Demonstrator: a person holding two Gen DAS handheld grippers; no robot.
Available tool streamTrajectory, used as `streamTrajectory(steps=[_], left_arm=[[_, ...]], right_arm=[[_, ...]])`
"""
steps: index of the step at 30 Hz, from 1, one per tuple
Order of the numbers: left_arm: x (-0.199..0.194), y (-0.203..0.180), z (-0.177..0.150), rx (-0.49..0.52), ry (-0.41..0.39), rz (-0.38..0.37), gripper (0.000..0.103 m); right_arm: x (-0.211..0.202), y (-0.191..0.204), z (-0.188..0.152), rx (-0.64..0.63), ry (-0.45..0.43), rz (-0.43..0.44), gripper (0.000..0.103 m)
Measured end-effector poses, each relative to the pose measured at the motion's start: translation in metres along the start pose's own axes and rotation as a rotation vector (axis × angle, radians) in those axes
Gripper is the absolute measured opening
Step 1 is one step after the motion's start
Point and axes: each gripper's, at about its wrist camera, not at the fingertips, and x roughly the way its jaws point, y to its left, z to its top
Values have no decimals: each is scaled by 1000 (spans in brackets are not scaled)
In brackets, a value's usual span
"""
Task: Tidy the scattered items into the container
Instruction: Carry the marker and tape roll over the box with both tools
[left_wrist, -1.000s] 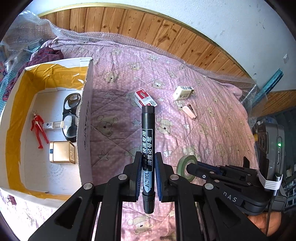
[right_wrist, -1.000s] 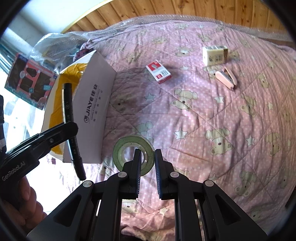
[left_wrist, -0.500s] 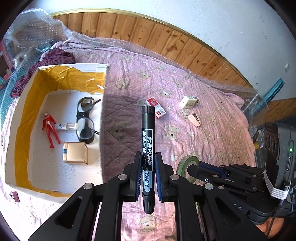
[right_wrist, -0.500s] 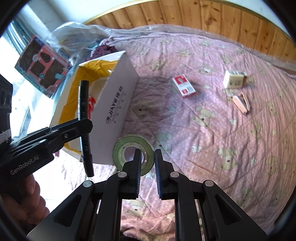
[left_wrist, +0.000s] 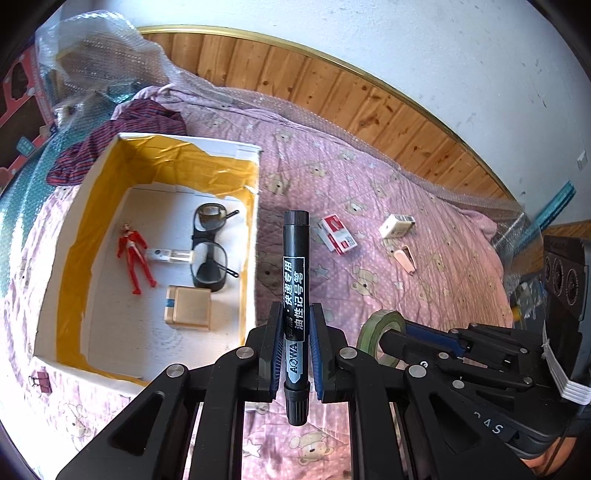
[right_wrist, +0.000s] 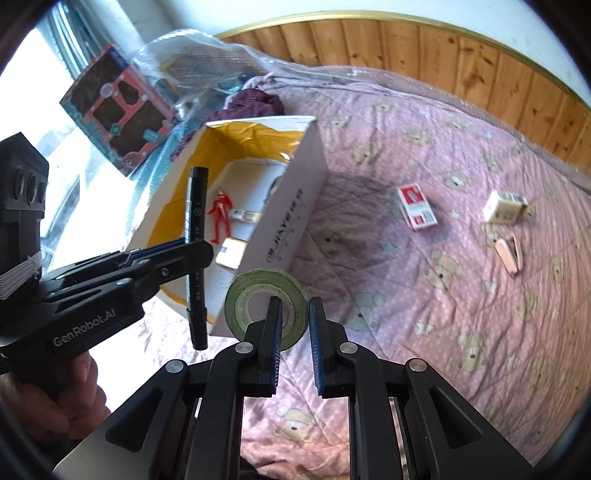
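Note:
My left gripper (left_wrist: 295, 325) is shut on an upright black marker (left_wrist: 294, 266), held above the bed just right of the open cardboard box (left_wrist: 255, 192). In the box lie a red figure (left_wrist: 133, 254), black glasses (left_wrist: 210, 247), a gold case (left_wrist: 189, 308) and a small clear bottle (left_wrist: 170, 255). My right gripper (right_wrist: 294, 314) is shut on the rim of a green tape roll (right_wrist: 266, 295), lifted near the box's front corner. On the pink quilt lie a red-and-white packet (right_wrist: 416, 207), a white box (right_wrist: 504, 206) and a pink stapler (right_wrist: 509, 254).
A striped cloth (left_wrist: 122, 136) and bubble wrap (left_wrist: 103, 62) lie behind the box. A toy package (right_wrist: 118, 110) stands at the left by the window. A wooden wall panel (right_wrist: 443, 55) borders the far side of the bed. A binder clip (left_wrist: 41, 380) lies beside the box.
Both grippers have risen and shifted left toward the box, each with its item. The box interior now shows more fully under the marker.

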Motion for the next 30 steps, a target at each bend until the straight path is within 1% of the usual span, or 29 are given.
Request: streamTrajectory(steps=[10, 19, 30], left_arm=[[-21, 42, 0, -102, -42, 37, 14], [-40, 80, -1, -185, -77, 76, 14], [-52, 111, -4, -243, -101, 109, 14]], right_arm=[[1, 36, 15, -88, -7, 29, 15], [10, 66, 22, -162, 2, 55, 15], [23, 96, 34, -234, 13, 77, 15]])
